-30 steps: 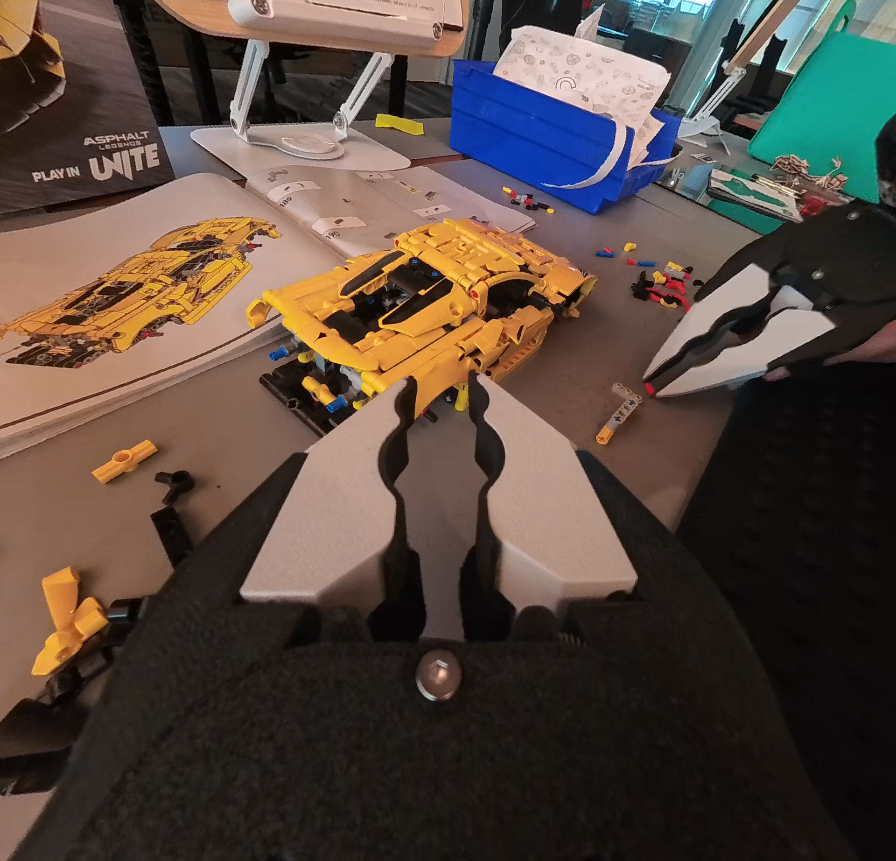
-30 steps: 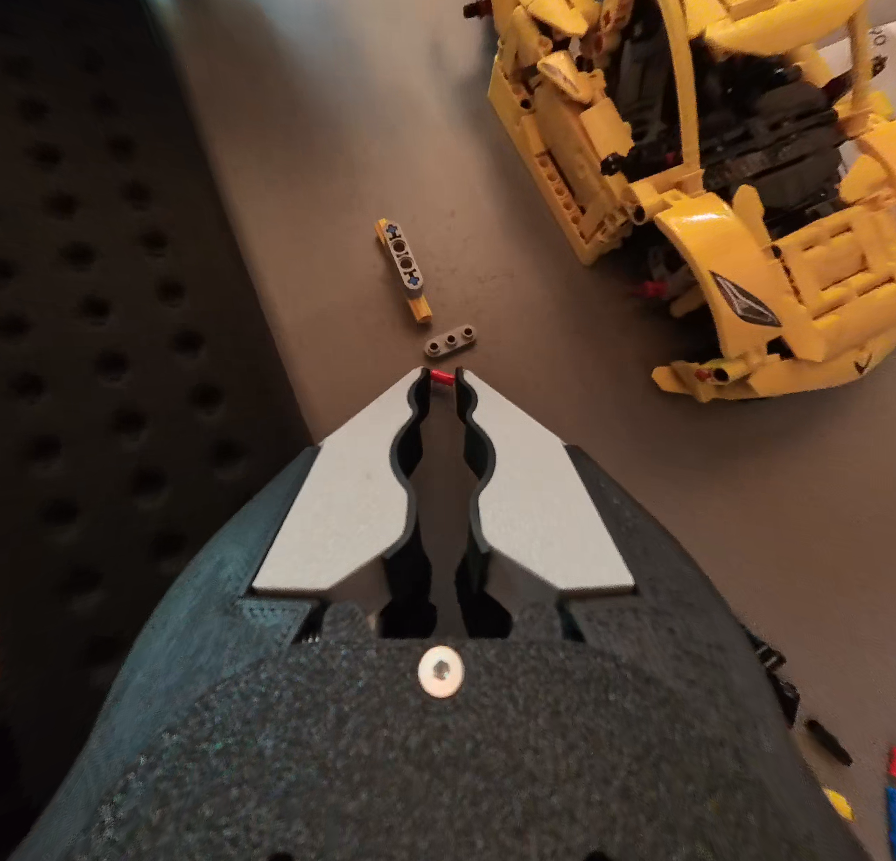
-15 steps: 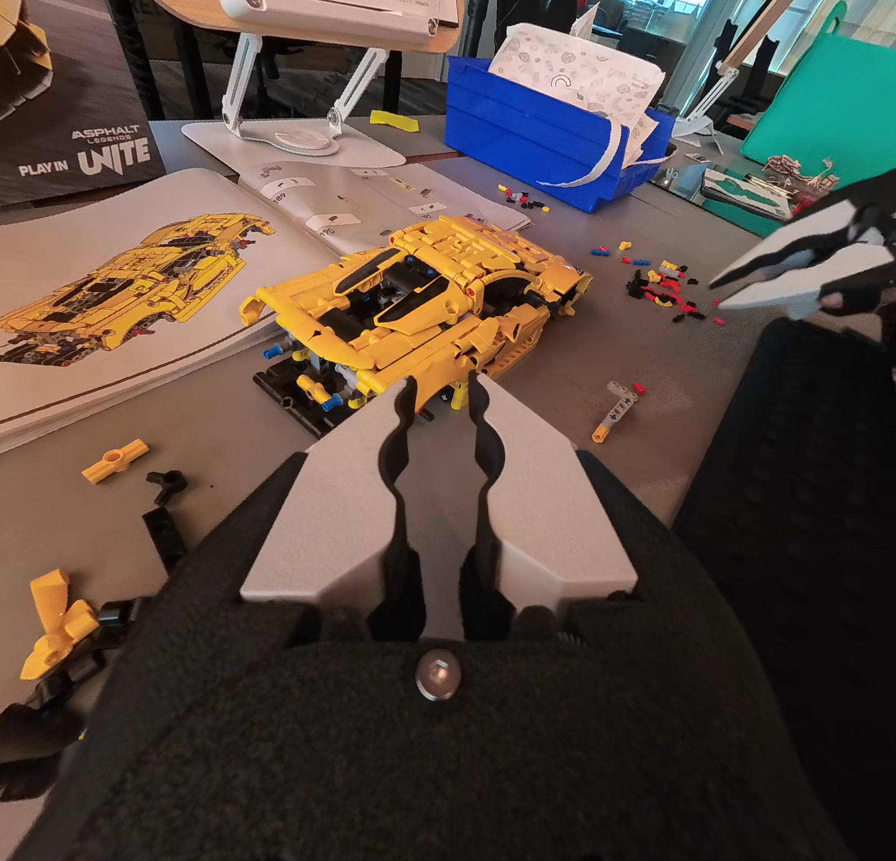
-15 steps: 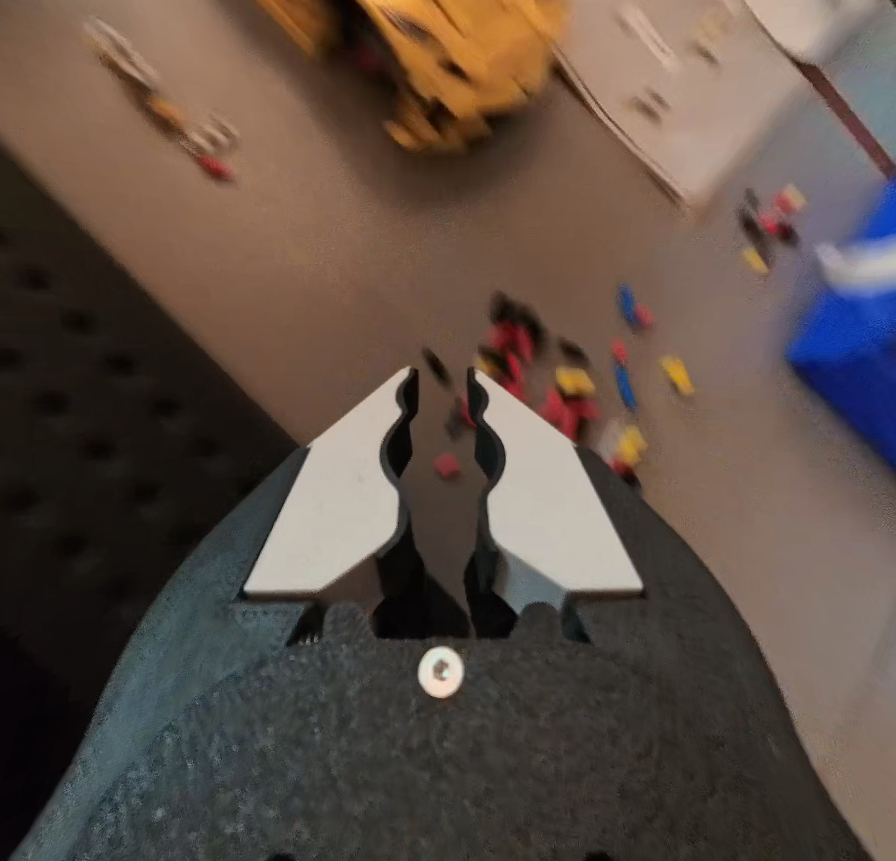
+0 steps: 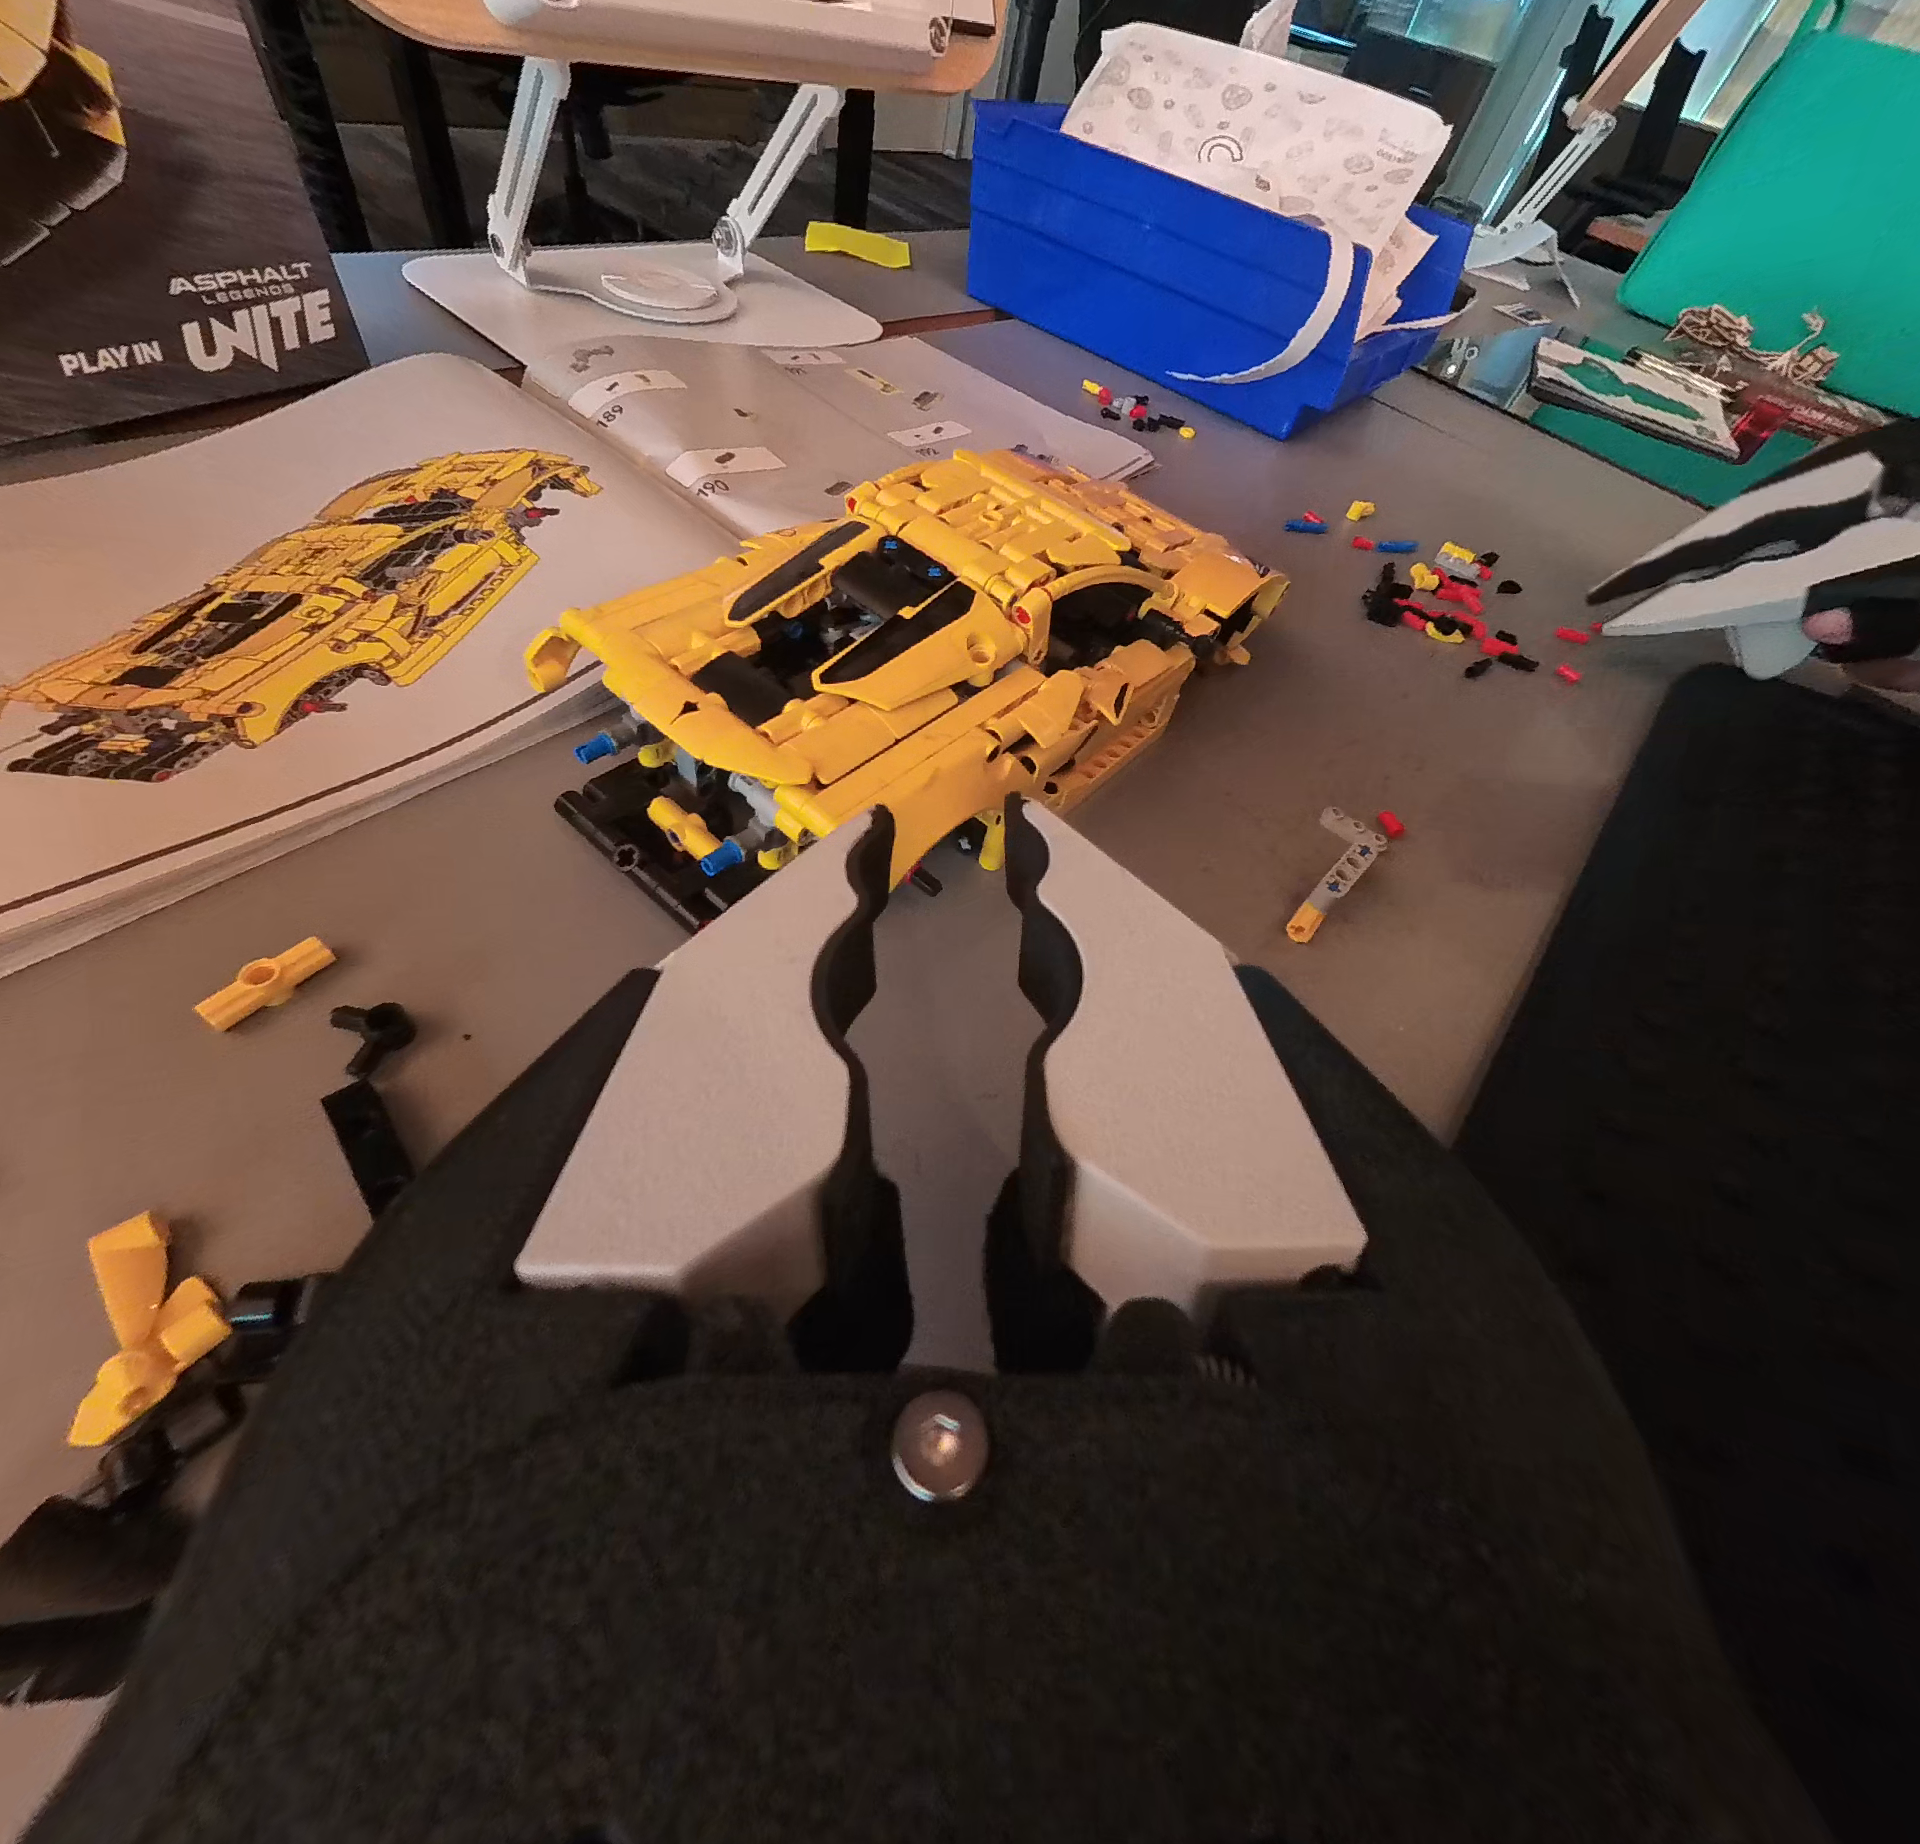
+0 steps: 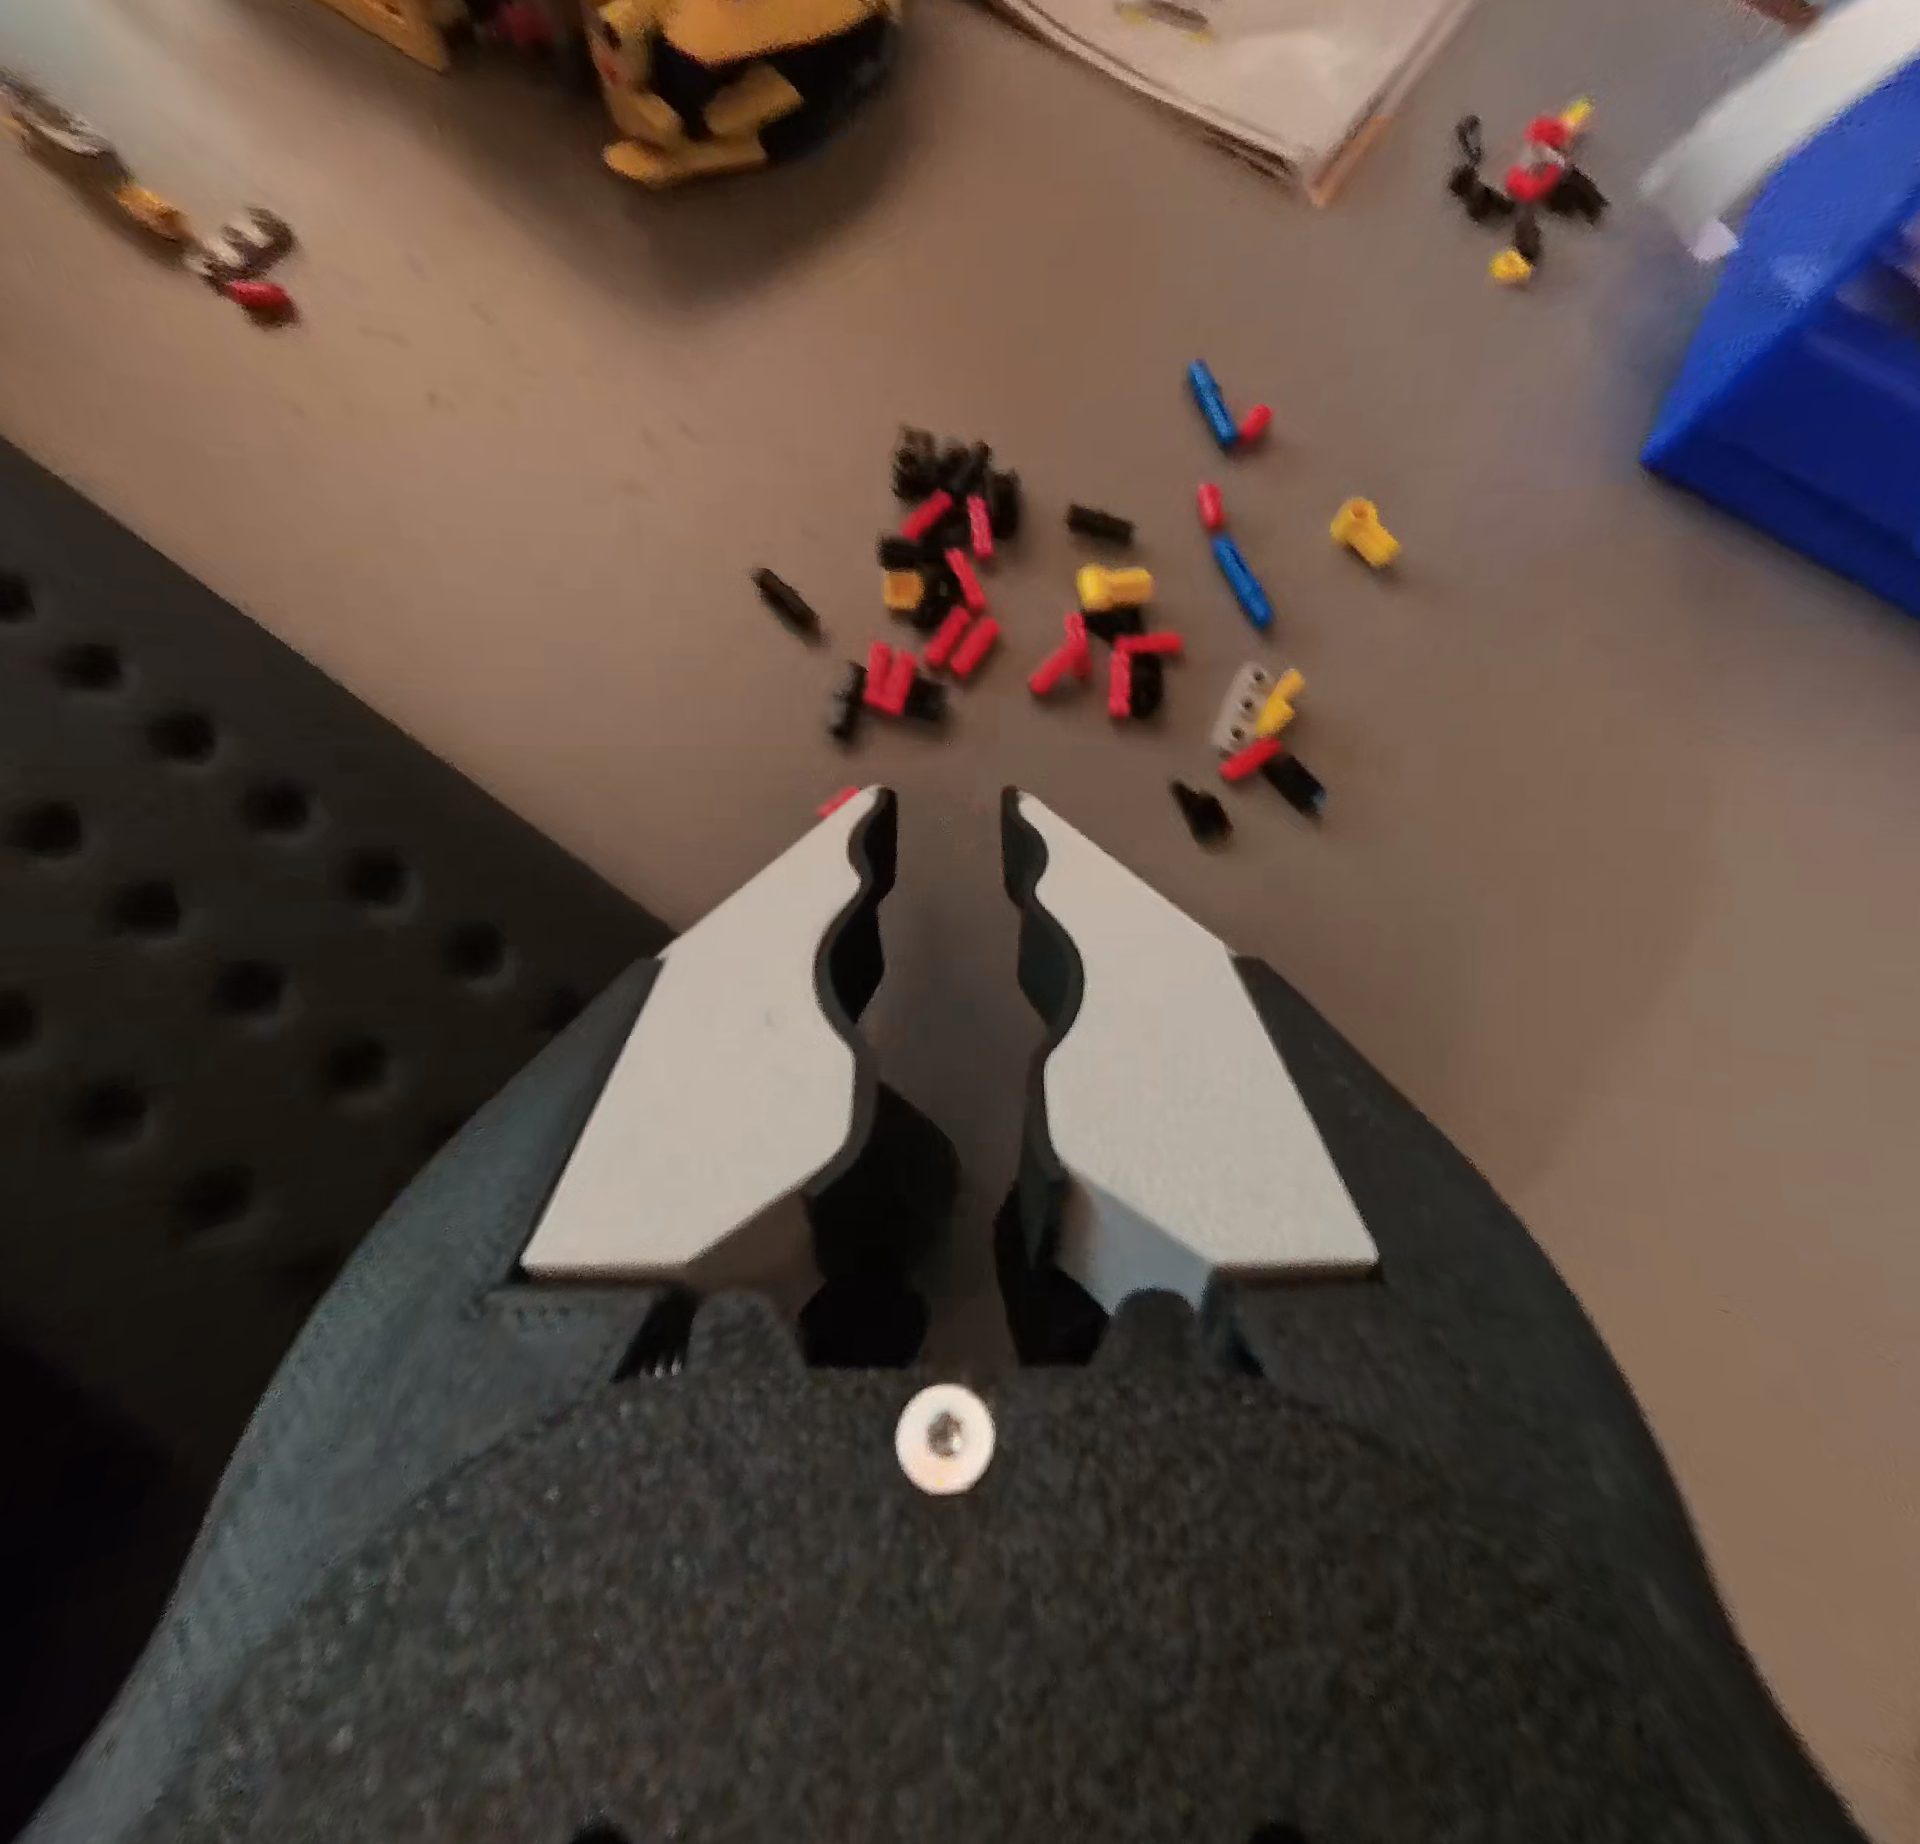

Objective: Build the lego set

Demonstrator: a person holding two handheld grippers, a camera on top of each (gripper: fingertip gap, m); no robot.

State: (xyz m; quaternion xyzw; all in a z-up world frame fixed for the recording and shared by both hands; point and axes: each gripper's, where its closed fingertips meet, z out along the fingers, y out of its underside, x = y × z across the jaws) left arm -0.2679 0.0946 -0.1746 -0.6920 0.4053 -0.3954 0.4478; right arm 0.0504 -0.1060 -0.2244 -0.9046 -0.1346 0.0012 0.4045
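Note:
The yellow lego car [image 5: 914,651] stands mid-table, just beyond my left gripper [image 5: 948,828], which is open and empty. It shows blurred at the top of the right wrist view [image 6: 707,49]. My right gripper [image 6: 945,807] is open and empty, just short of a pile of small red, black, blue and yellow pins [image 6: 987,599]. One red pin [image 6: 836,804] lies by its left fingertip. In the left wrist view the right gripper [image 5: 1621,615] sits at the far right, beside the pin pile [image 5: 1455,610]. A grey beam with a yellow axle and a red pin [image 5: 1340,864] lies right of the car.
The open instruction booklet [image 5: 312,599] lies left of the car. A blue bin [image 5: 1195,267] and a white document stand [image 5: 644,277] are at the back. Loose yellow and black parts [image 5: 265,979] lie at the front left. A black perforated mat [image 5: 1714,963] borders the table's right edge. The left gripper's tips are roughly 40 cm from the right gripper's.
My right gripper let go of a red pin beside the grey beam, swung right to the pin pile and opened wider. My left gripper has barely moved.

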